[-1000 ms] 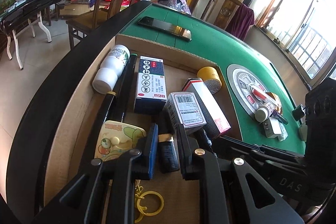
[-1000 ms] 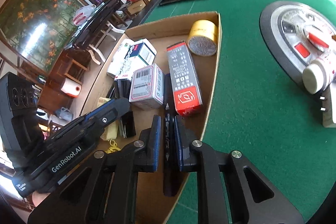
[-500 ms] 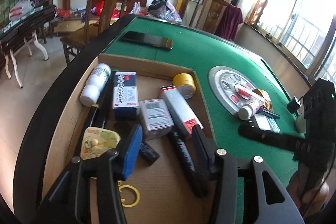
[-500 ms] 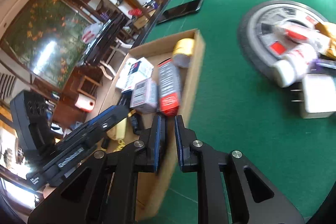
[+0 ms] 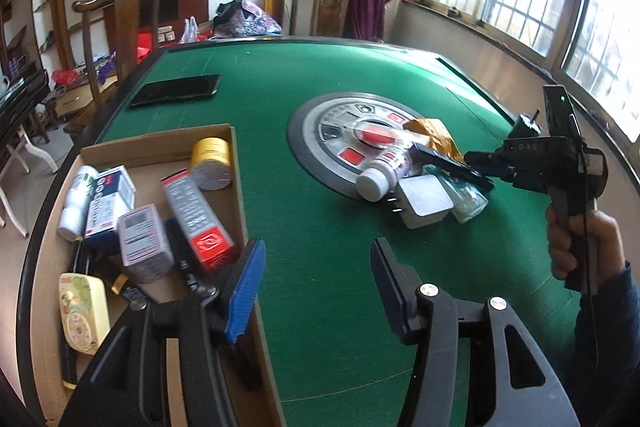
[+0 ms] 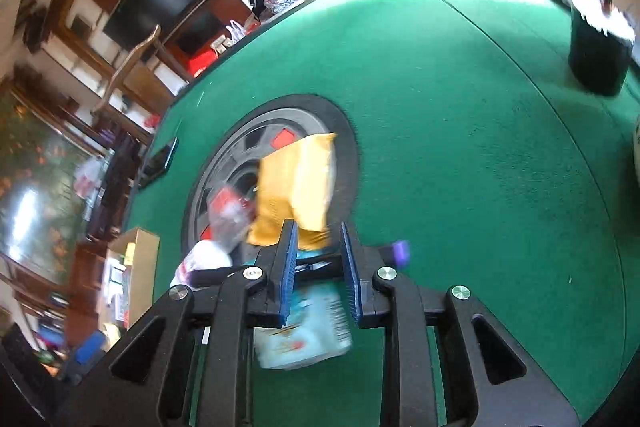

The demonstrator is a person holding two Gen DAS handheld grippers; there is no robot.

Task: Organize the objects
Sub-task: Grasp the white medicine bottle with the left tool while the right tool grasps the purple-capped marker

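Observation:
A cardboard box [image 5: 236,163] at the table's left holds several boxes, bottles and a yellow tape roll [image 5: 211,163]. A pile lies on the round centre disc [image 5: 320,131]: a white bottle [image 5: 384,173], a white charger [image 5: 424,201], a yellow packet [image 5: 432,133], a dark pen [image 5: 448,163] and a clear packet [image 5: 468,199]. My left gripper [image 5: 316,275] is open and empty above the green felt beside the box. My right gripper [image 6: 318,267], also in the left wrist view [image 5: 480,167], is open with its fingers either side of the dark pen [image 6: 316,263], over a pale packet [image 6: 304,327].
A black phone [image 5: 176,90] lies on the felt behind the box. A dark cup [image 6: 600,47] stands near the table's far right edge. Wooden chairs [image 5: 120,11] stand around the green table [image 5: 360,75].
My left gripper opened, let go of the small dark item and moved right out of the box. My right gripper left the black marker in the box, swung to the pile and opened.

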